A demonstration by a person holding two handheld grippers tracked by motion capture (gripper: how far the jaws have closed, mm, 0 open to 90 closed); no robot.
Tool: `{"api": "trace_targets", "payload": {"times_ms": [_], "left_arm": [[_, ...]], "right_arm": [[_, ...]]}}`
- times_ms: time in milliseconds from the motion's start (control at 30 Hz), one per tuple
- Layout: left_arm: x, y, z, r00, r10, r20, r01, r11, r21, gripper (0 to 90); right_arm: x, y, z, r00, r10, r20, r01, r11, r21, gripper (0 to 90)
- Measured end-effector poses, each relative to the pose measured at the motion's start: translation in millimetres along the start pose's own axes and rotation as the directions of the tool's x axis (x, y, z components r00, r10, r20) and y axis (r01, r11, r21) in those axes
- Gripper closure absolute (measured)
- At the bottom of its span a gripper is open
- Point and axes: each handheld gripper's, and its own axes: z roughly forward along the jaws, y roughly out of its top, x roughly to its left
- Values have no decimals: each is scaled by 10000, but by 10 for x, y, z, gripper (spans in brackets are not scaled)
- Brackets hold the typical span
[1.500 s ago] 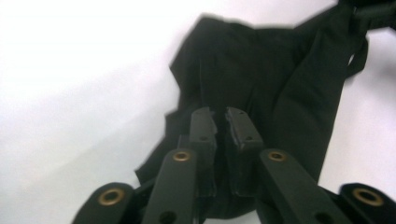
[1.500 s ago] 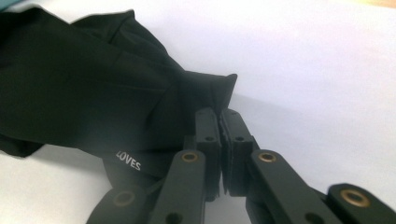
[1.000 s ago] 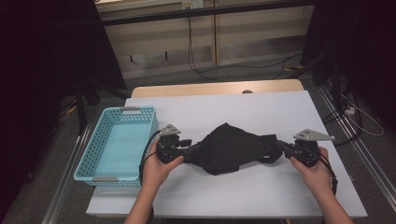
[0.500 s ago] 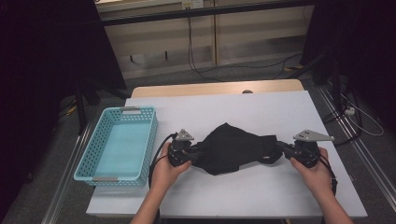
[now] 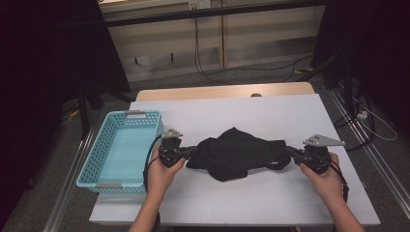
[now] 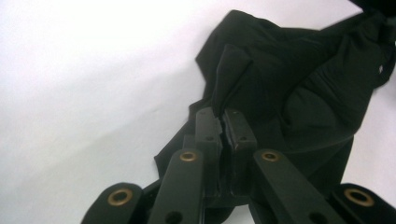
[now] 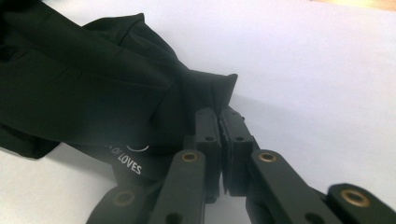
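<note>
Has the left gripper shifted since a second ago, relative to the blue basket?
Yes. The left gripper moved right, away from the blue basket, and its jaws have just closed on the black garment.

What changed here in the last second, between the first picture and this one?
The left gripper slid in from beside the blue basket to the black garment, and its jaws have just been closing on a fold of cloth. The right gripper stayed clamped on the garment's other end; basket and table are unchanged.
</note>
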Motion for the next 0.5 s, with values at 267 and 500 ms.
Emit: {"api": "trace_targets", "payload": {"times_ms": [267,500], "left_arm": [[93,-42,-32,9968,-405,-682,402,9992,-60,848],[-23,75,3,9996,268,14,-267,9985,-477,641]], "right_arm": [[44,-6,47,9999,-131,8,131,9998,160,869],[38,-9,67,9999,-145,-47,146,9997,195,869]]}}
